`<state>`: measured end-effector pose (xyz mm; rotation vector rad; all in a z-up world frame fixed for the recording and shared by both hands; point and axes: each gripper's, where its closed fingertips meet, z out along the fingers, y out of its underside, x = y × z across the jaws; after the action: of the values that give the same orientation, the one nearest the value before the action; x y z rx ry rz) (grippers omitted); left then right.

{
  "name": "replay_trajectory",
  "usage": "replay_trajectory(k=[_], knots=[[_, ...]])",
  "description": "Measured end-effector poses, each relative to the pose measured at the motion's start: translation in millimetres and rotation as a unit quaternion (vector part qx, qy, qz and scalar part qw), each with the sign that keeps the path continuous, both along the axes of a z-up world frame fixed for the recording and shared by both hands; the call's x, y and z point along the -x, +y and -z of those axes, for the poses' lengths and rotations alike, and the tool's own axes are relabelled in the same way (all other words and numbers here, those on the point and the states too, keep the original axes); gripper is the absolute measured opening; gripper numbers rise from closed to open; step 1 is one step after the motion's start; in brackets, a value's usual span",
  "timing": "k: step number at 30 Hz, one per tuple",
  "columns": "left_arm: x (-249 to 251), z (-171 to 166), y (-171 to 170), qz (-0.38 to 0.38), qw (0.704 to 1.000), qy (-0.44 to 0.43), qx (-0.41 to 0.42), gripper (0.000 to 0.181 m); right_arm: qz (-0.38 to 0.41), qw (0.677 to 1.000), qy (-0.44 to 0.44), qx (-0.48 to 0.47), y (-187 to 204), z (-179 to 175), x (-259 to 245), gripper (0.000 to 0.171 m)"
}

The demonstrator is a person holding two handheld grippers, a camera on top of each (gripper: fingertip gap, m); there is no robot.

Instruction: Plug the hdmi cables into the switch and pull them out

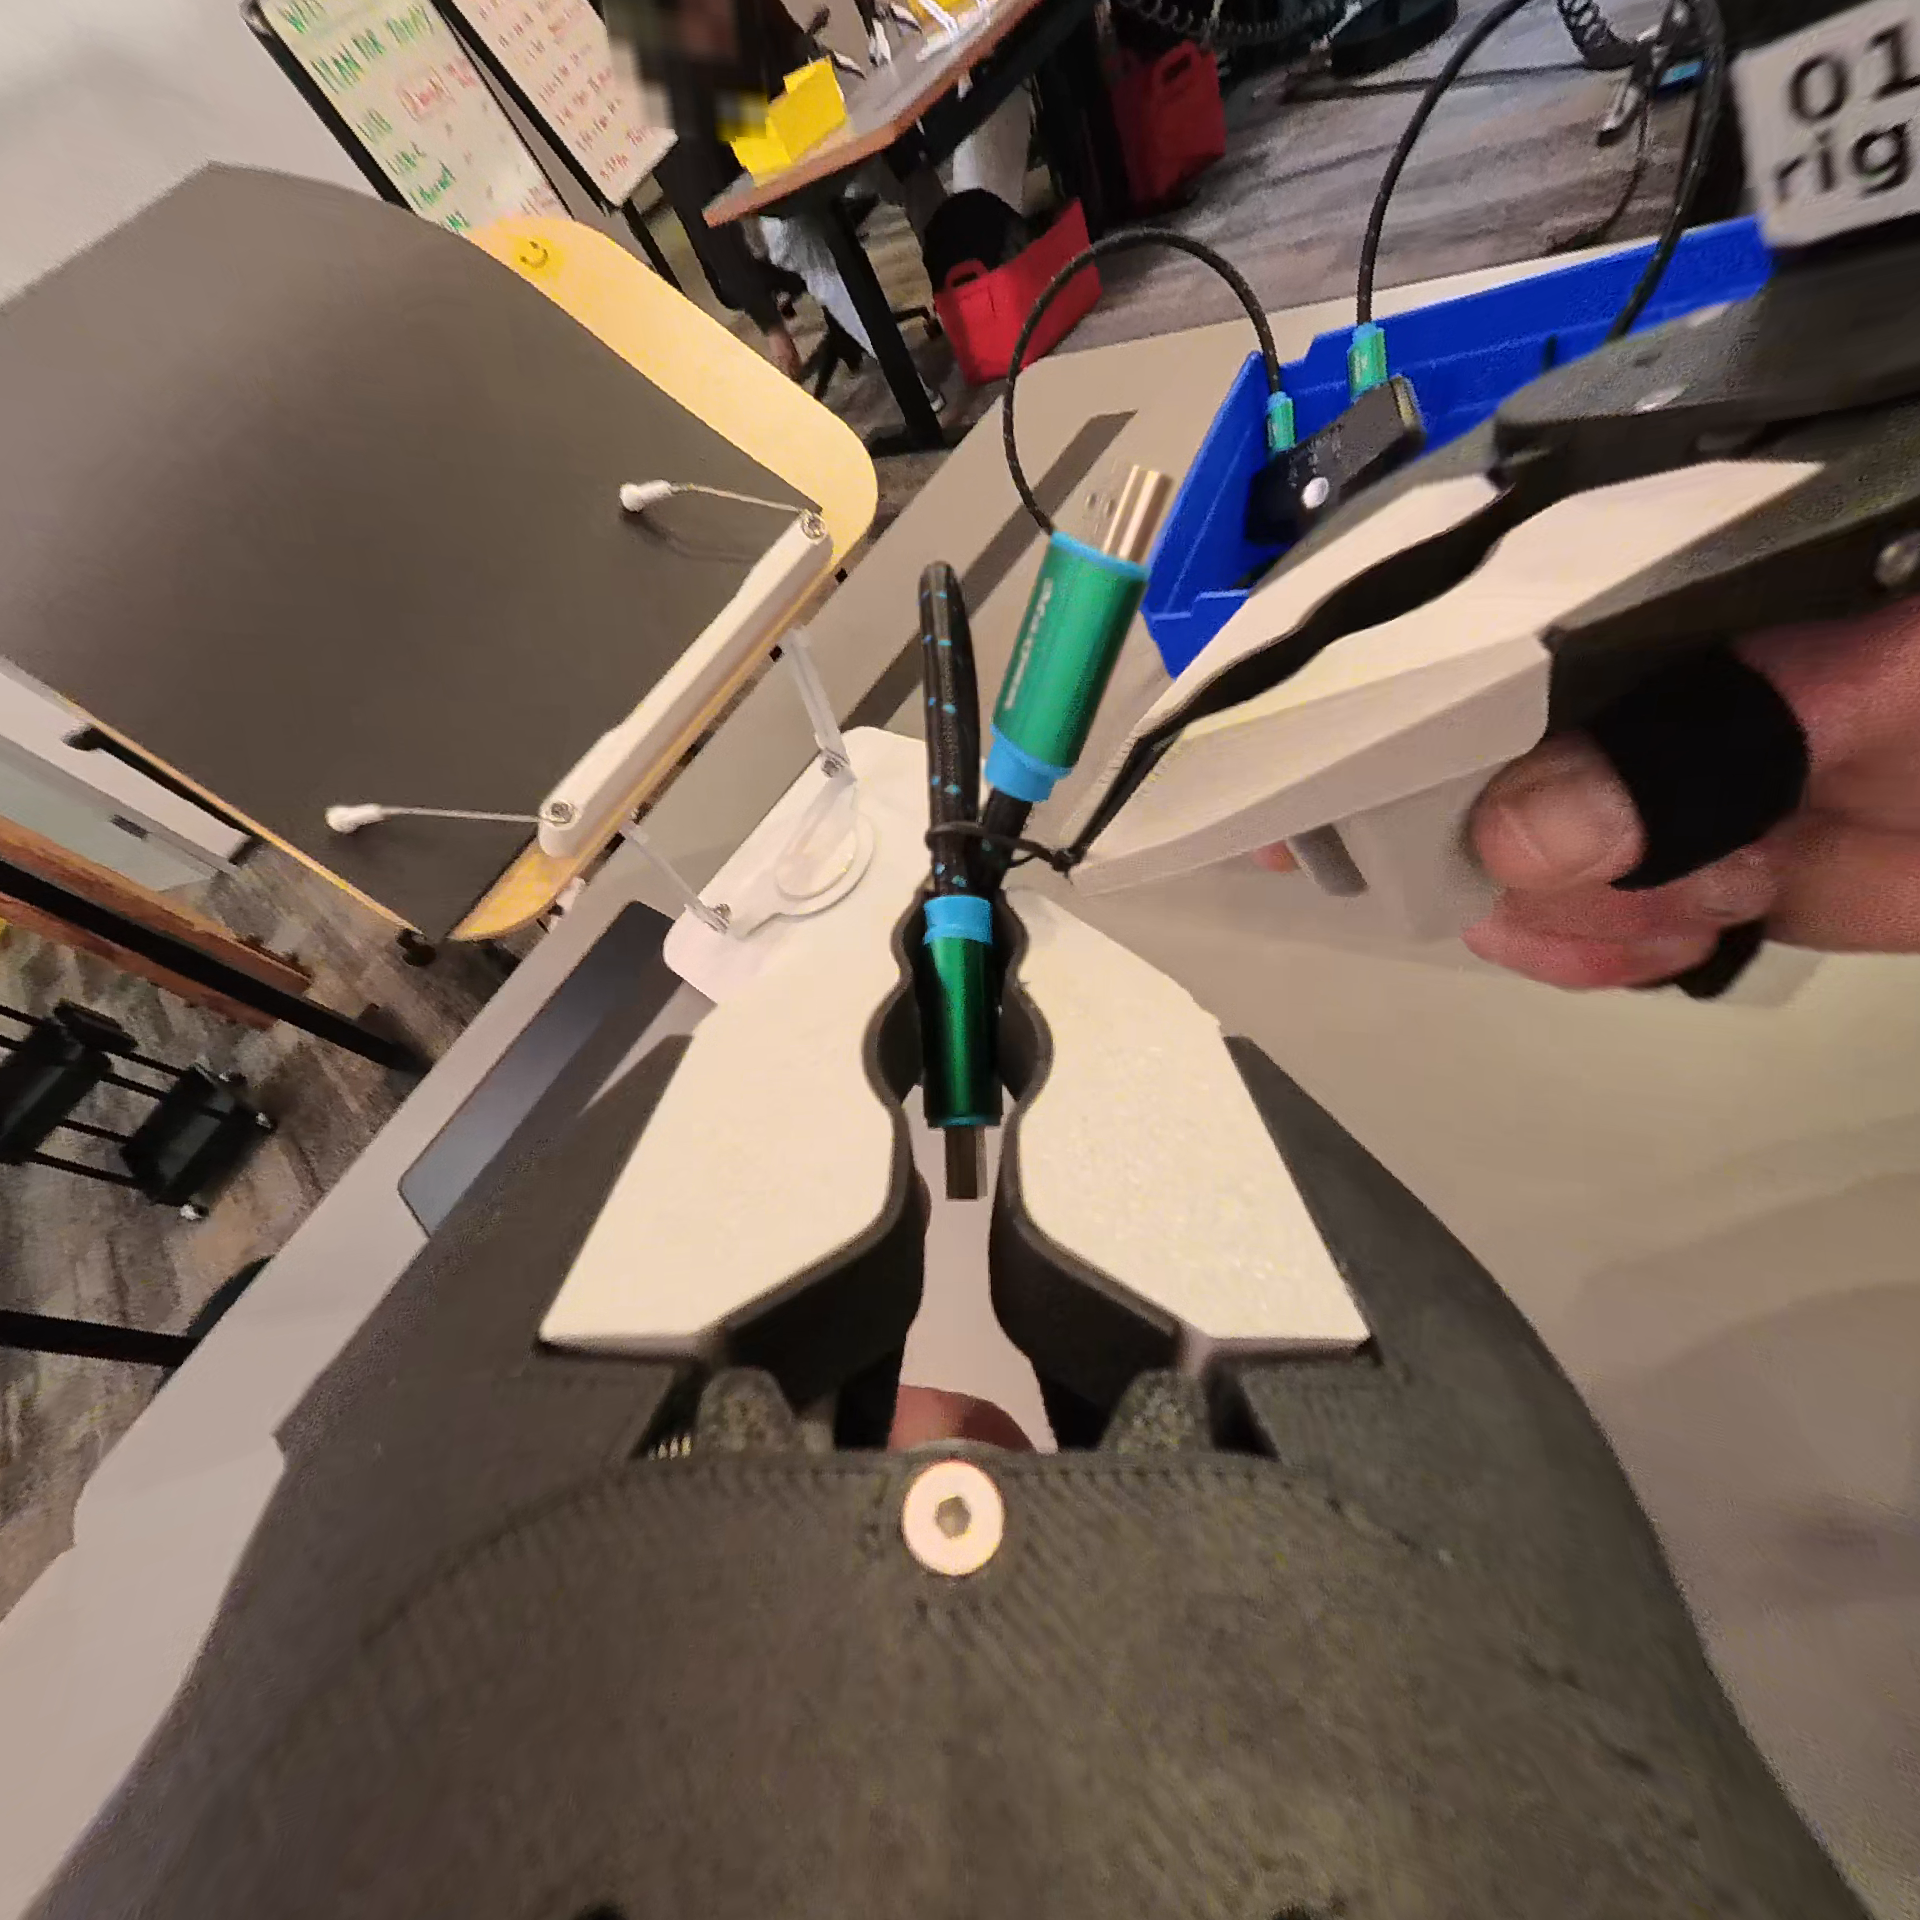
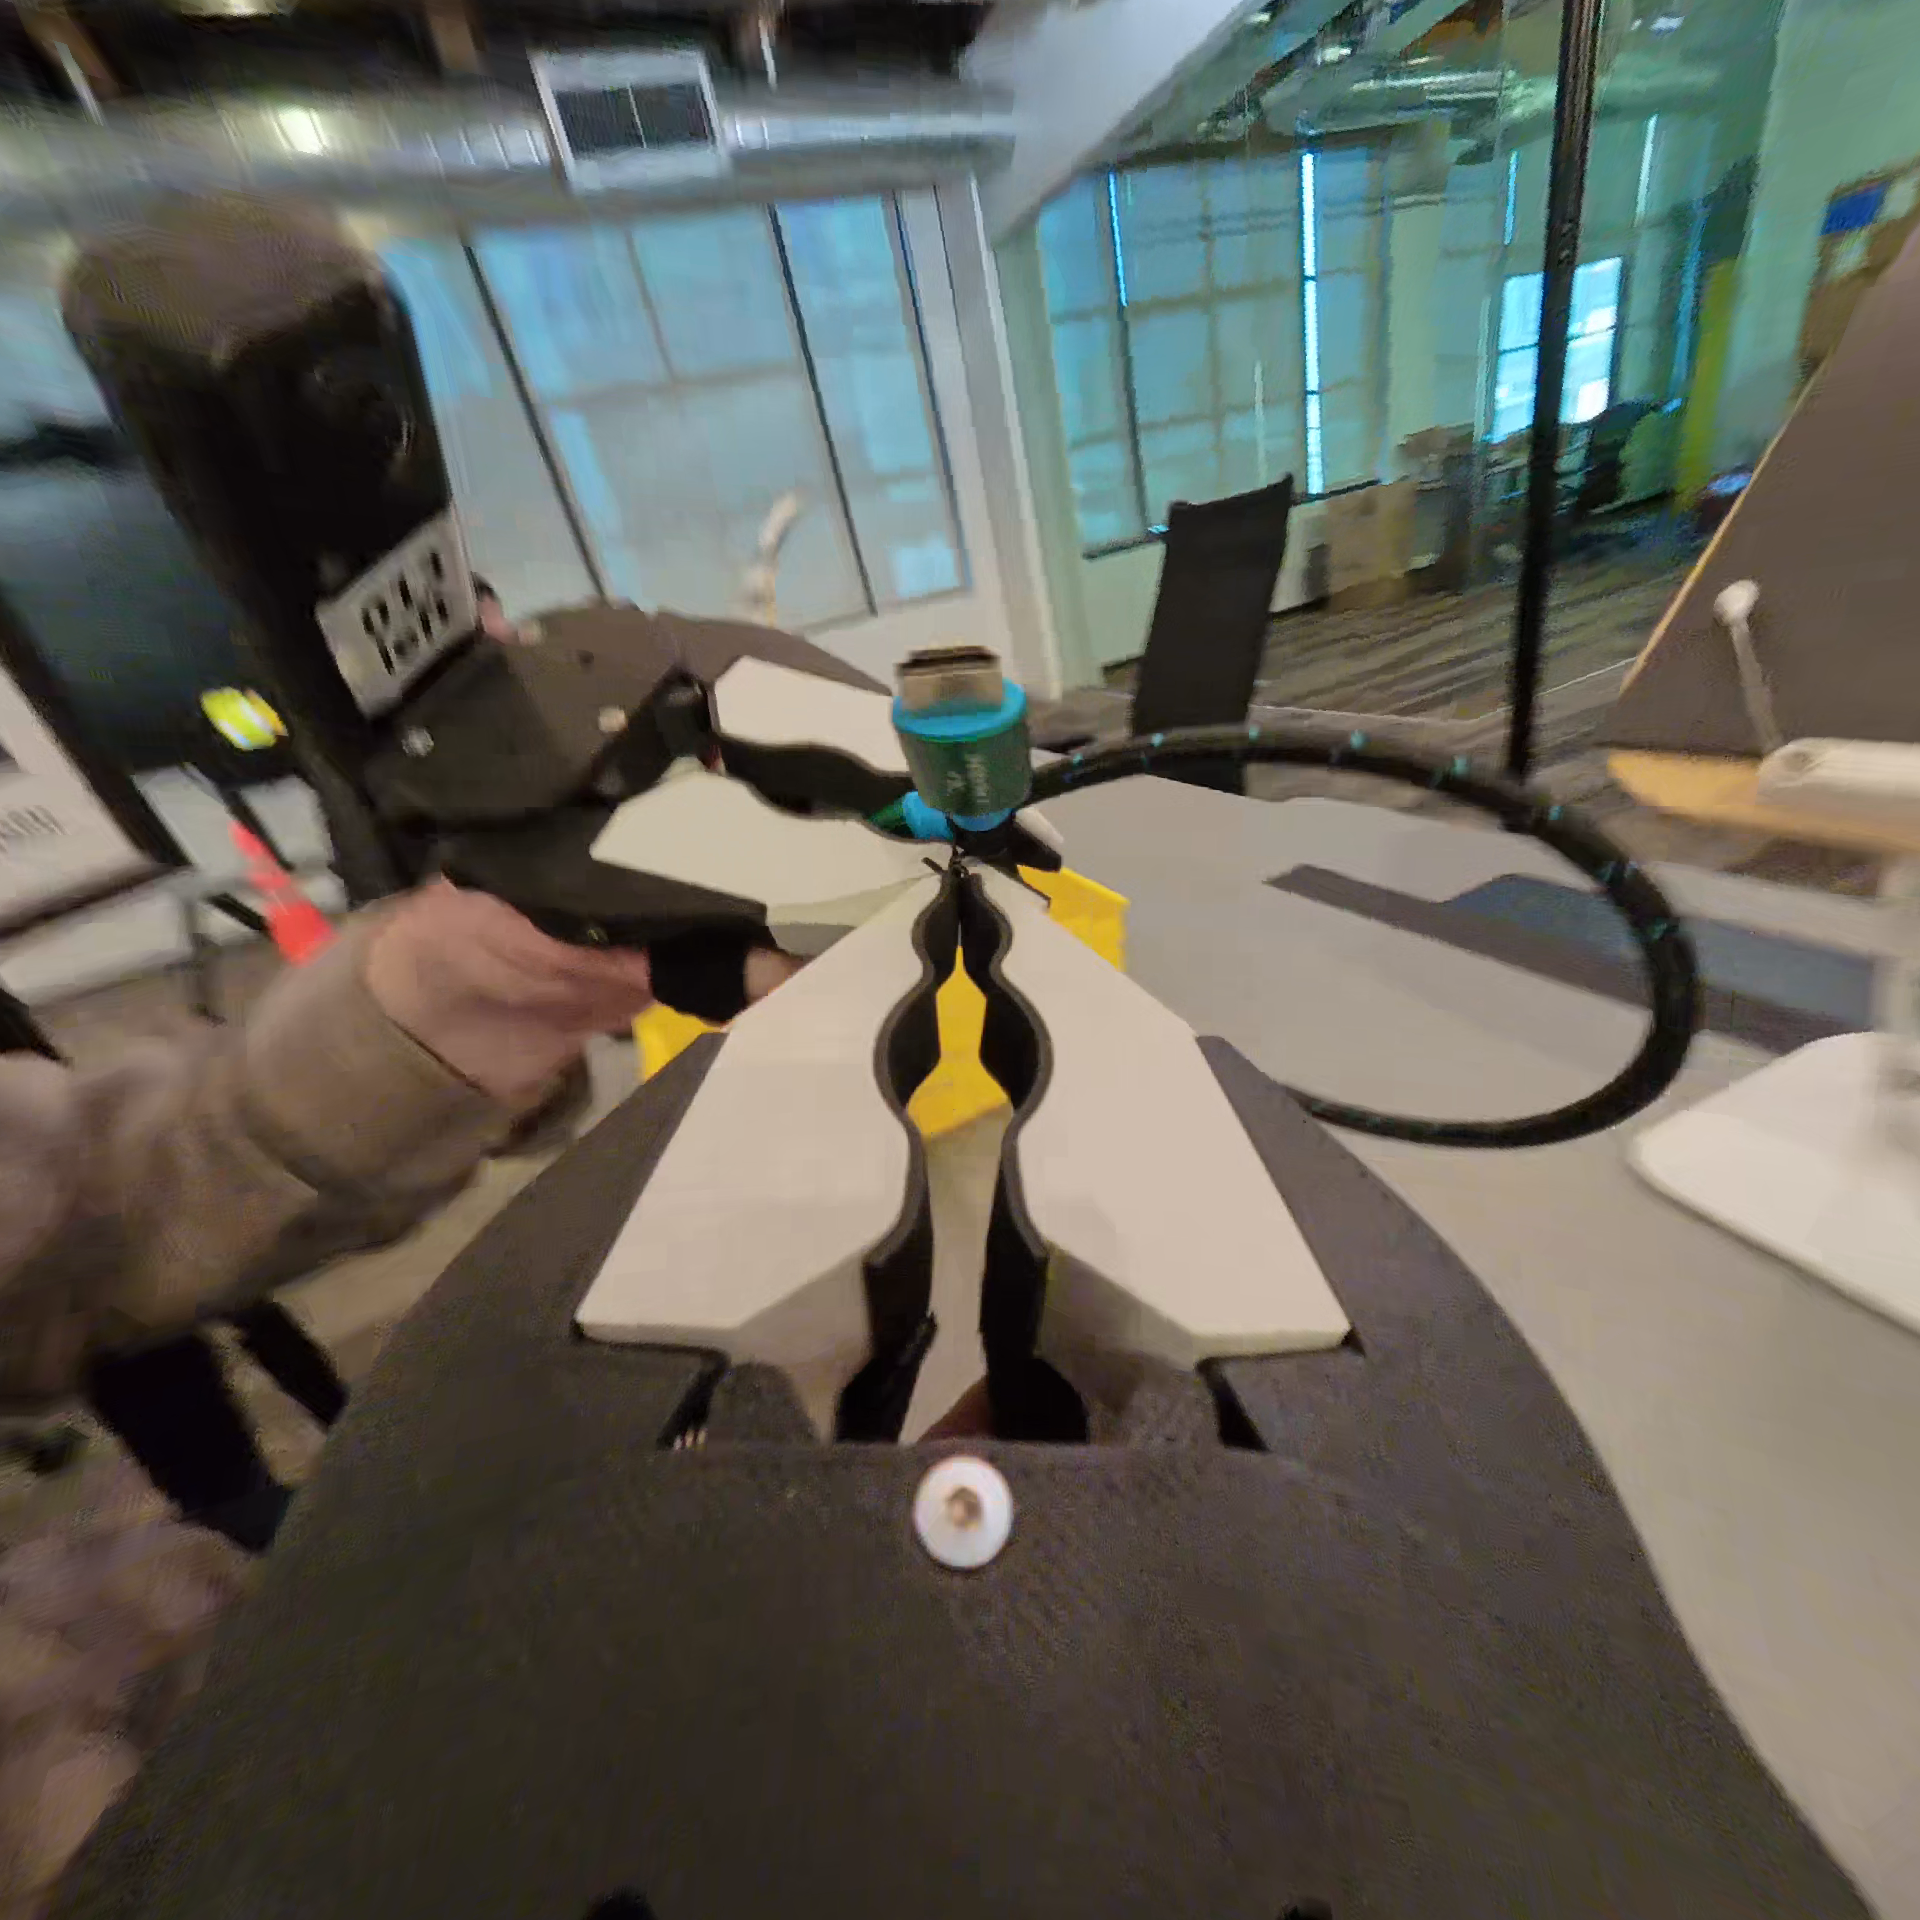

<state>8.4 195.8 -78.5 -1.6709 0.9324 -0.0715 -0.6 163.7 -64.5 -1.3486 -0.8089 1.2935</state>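
Observation:
My left gripper (image 1: 961,923) is shut on a green HDMI plug (image 1: 961,1029) whose metal tip points back toward the camera. The cable's black braided cord (image 1: 948,675) loops up, and its second green plug (image 1: 1070,644) stands upright beside it. A thin black tie (image 1: 987,844) binds the cord. My right gripper (image 2: 961,883) comes in from the right in the left wrist view (image 1: 1078,857) and is shut on that tie, just under the upright plug (image 2: 961,753). The black switch (image 1: 1340,447) lies in a blue bin (image 1: 1507,343) with two thin cables plugged in.
A white stand base (image 1: 727,935) holds a tilted dark board with a yellow edge (image 1: 727,384) at the left. A yellow bin (image 2: 1086,909) sits behind my right fingers. The cord's loop (image 2: 1642,935) hangs over the grey table (image 2: 1558,1403). Chairs, desks and red bags stand beyond.

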Motion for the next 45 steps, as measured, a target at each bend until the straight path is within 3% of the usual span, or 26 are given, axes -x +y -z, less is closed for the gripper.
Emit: replay_trajectory(k=[6,14,19,25,37,45], knots=[[-4.6,-9.3,3.9,-0.006,0.998,-0.023,-0.056,0.009,-0.081,0.969,0.171,0.158,-1.7,-13.6,-5.1,0.000],[-7.2,-23.3,3.3,-0.029,0.979,-0.065,-0.190,0.009,-0.147,0.919,0.274,0.243,-13.4,-24.0,-0.8,0.000],[-7.3,-17.8,5.1,-0.025,0.981,-0.060,-0.184,0.009,-0.123,0.947,0.231,0.188,-10.3,-18.0,-0.3,0.000],[-7.0,-12.3,7.7,-0.017,0.987,-0.056,-0.150,0.009,-0.021,0.995,0.096,0.008,-5.6,-11.7,0.9,0.002],[-7.1,-7.8,8.8,-0.036,0.988,-0.024,-0.145,0.009,0.078,0.989,-0.015,-0.122,0.0,-7.7,-0.4,0.010],[-6.4,-3.8,8.8,-0.041,0.988,-0.013,-0.145,0.009,0.087,0.989,-0.019,-0.120,2.9,-8.1,-1.3,0.001]])
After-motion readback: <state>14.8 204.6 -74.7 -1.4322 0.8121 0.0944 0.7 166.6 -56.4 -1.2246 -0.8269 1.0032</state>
